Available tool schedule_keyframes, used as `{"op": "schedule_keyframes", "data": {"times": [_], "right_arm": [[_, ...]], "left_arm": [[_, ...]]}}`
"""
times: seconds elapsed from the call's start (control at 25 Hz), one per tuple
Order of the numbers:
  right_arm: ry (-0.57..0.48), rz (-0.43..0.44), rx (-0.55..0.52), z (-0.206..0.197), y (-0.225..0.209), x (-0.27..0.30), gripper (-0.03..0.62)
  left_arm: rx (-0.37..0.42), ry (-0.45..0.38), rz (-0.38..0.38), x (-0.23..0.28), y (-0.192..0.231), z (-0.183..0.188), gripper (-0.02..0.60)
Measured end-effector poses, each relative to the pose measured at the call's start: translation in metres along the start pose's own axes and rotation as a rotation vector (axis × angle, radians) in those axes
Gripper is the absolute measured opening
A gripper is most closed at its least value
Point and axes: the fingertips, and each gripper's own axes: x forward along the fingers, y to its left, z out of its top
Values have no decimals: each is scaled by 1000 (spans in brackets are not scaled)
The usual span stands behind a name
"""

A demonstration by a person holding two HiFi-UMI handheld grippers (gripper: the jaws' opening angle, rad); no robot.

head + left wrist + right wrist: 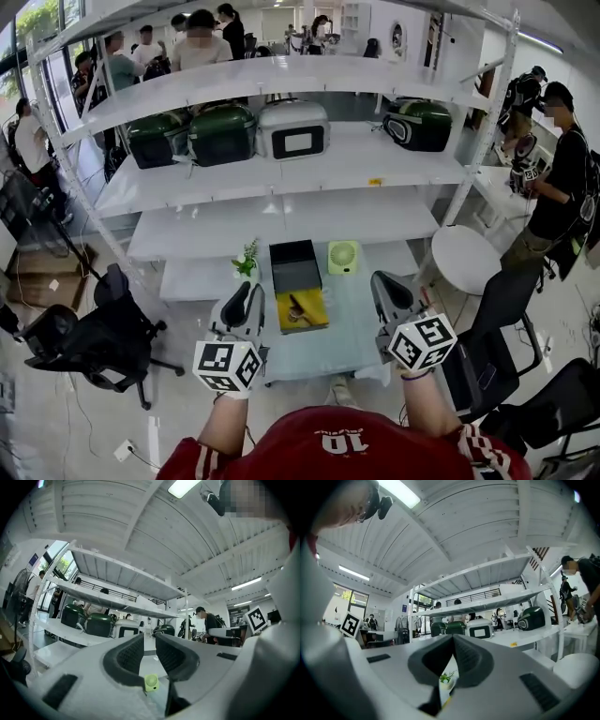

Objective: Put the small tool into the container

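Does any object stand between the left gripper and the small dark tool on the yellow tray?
Nothing visible does. The left gripper, open and empty, hangs beside the yellow tray holding the small dark tool; the small potted plant and green fan stand farther back.

One thing to read here, and it's a number: a white "10" on the red shirt at the bottom of the head view, upside down from the camera. The cubes on the left gripper and the right gripper show black-and-white square code patterns only, no letters or digits. Any print on the appliances along the shelf is too small to make out.
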Motion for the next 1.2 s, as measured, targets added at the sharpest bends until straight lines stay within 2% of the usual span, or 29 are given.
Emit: {"op": "schedule_keyframes", "data": {"times": [0.32,0.64,1.2], "right_arm": [[13,5,23,-9,6,1,3],[12,7,19,-9,13,3,3],[-5,-9,-4,-3,16,-3,1]], "left_arm": [[-20,18,25,-8,9,-9,29],[-31,1,11,-16,10,-4,-11],[-43,-17,-11,-17,3,-2,-11]]}}
